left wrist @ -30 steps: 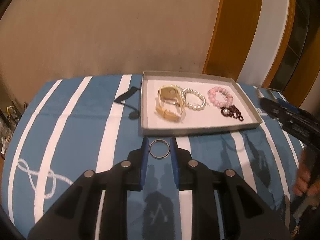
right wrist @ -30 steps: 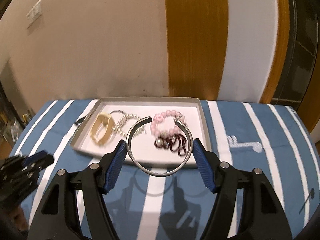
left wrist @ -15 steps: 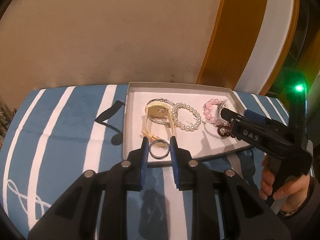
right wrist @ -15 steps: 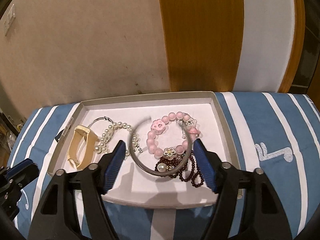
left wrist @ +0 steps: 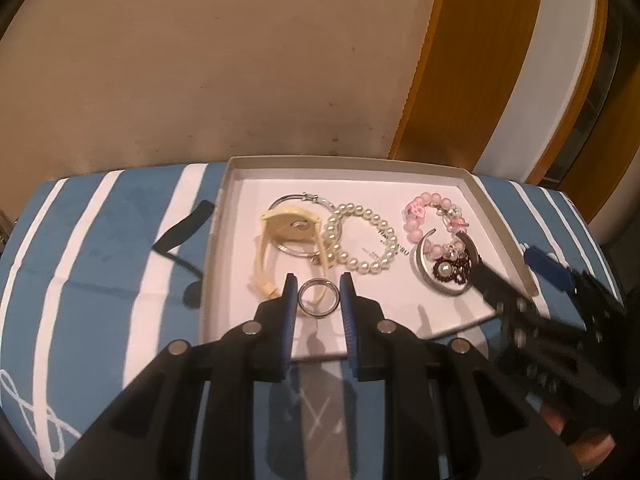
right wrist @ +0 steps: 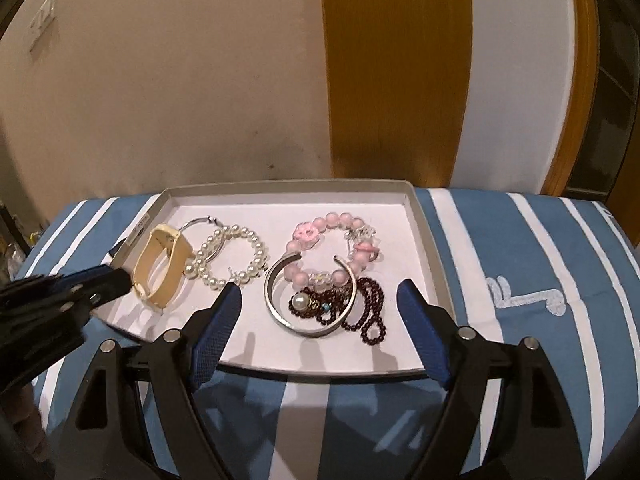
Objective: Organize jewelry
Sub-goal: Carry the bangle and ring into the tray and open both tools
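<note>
The left gripper (left wrist: 319,295) pinches a ring (left wrist: 319,297) over the tray (left wrist: 224,216); the right gripper (right wrist: 320,312) gapes wide, holding nothing, the cuff (right wrist: 310,298) lying between its fingers.

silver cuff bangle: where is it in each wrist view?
Left wrist: silver cuff bangle right of centre, in the tray, over the dark beads.
Right wrist: cuff at centre, between the open claw's fingers.
Shared landmark: pearl bracelet, left of it.
</note>
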Motion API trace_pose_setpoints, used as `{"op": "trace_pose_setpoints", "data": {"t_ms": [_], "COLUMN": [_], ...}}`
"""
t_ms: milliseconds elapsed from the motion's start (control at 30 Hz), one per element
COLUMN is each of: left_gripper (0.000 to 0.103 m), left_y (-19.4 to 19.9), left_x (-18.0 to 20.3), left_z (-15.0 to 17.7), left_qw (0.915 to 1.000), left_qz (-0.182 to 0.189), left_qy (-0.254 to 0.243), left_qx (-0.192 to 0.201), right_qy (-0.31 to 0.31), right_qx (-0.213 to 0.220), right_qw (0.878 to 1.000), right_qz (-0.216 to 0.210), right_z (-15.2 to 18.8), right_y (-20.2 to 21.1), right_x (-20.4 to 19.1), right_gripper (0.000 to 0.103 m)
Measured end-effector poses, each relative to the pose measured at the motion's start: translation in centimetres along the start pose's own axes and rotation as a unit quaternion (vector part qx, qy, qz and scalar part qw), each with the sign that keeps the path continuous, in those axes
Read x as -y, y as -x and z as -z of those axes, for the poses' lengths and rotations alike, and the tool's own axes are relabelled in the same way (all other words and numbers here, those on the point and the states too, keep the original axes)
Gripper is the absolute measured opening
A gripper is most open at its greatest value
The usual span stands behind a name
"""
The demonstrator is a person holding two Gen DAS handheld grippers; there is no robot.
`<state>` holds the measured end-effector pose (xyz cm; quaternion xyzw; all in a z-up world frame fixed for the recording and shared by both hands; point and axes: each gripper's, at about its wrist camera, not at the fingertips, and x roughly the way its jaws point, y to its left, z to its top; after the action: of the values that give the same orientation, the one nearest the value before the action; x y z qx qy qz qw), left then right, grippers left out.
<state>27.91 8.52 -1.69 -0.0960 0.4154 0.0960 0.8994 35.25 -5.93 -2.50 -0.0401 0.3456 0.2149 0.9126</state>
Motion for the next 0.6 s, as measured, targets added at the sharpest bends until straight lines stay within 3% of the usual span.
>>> {"op": "trace_pose_setpoints", "data": {"t_ms": [600], "left_gripper": [0.023], "left_y": [-4.6], "left_x": [4.0], "left_z": [-2.6], "left_qw": [0.9999], "left_qz": [0.004], "left_qy": [-0.010], "left_qx": [-0.008], "right_qy": [-0.029], "right_qx": [-0.016], "right_qw": [0.999], "right_qz": [-0.008], "right_z": [0.1], "right_y": [-0.6], "right_x": [2.0], "right_gripper": [0.081]}}
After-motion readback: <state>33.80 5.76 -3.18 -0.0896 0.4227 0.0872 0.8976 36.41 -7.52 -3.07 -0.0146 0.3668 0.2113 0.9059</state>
